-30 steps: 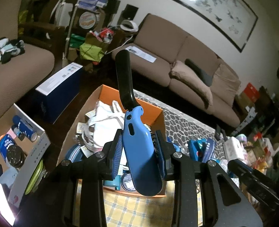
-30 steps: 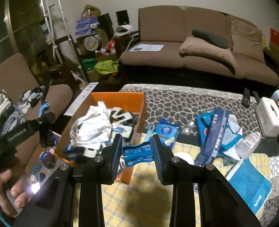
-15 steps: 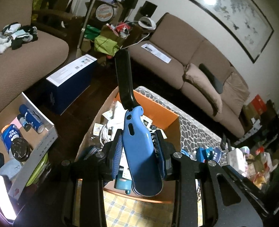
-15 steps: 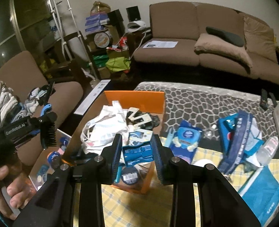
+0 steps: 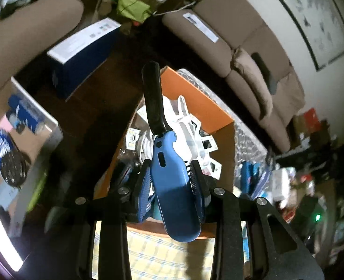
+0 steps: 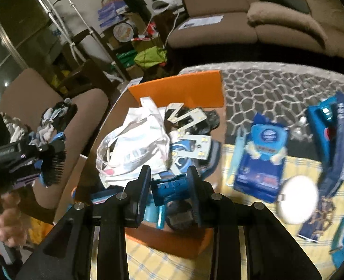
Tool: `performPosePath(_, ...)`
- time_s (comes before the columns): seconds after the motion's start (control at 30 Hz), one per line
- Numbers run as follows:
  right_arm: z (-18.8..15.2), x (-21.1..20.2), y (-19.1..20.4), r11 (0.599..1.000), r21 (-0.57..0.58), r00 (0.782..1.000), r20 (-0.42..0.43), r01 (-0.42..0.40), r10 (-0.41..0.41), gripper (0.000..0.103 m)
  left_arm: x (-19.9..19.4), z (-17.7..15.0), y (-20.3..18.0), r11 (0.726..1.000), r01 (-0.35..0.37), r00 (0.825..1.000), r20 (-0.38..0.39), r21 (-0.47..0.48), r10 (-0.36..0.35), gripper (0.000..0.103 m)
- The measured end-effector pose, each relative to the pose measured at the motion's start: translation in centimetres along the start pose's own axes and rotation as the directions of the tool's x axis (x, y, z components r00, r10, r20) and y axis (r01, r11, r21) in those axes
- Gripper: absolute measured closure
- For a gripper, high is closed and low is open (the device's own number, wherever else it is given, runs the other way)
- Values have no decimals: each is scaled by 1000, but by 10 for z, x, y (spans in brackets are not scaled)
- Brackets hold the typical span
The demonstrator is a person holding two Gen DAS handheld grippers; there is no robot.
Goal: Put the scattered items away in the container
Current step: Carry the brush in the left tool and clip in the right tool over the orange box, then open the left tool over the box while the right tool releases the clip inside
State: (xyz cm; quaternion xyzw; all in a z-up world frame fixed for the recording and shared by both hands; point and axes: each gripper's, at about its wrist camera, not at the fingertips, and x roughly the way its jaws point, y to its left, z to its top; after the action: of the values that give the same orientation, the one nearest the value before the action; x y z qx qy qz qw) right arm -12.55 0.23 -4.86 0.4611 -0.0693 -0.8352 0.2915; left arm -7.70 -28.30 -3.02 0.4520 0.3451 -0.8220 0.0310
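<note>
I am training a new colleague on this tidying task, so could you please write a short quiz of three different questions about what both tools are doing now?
1. True or false: the left tool holds a blue hairbrush with a black handle.
2. What does the right tool grip? A) a white bag B) a small blue plastic piece C) a round white disc
3. Fill in: both tools are over the ______ box.

Key:
1. True; its bristles show in the right wrist view.
2. B, the blue plastic piece; the white bag lies in the box and the white disc on the table.
3. Orange.
</note>
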Motion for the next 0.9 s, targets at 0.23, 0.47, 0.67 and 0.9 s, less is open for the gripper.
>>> performPosePath(0.23, 4, 26, 4, 999, 15, 999, -21, -36, 37, 71, 11, -22, -59, 971, -85, 996, 47, 223, 76, 73)
performPosePath(0.47, 5, 34, 7, 1000, 5, 999, -27, -29, 29, 70, 25, -20, -65, 960, -137, 991, 33, 245, 133, 73)
performPosePath(0.67, 7, 32, 7, 1000, 6, 999, -23, -27, 27, 69, 27, -21, -63, 954, -151, 988, 33, 258, 148, 73)
performPosePath(0.9, 10, 19, 0, 999, 23, 999, -32, -27, 27, 68, 32, -25, -70, 945, -140, 990, 10, 296, 143, 74)
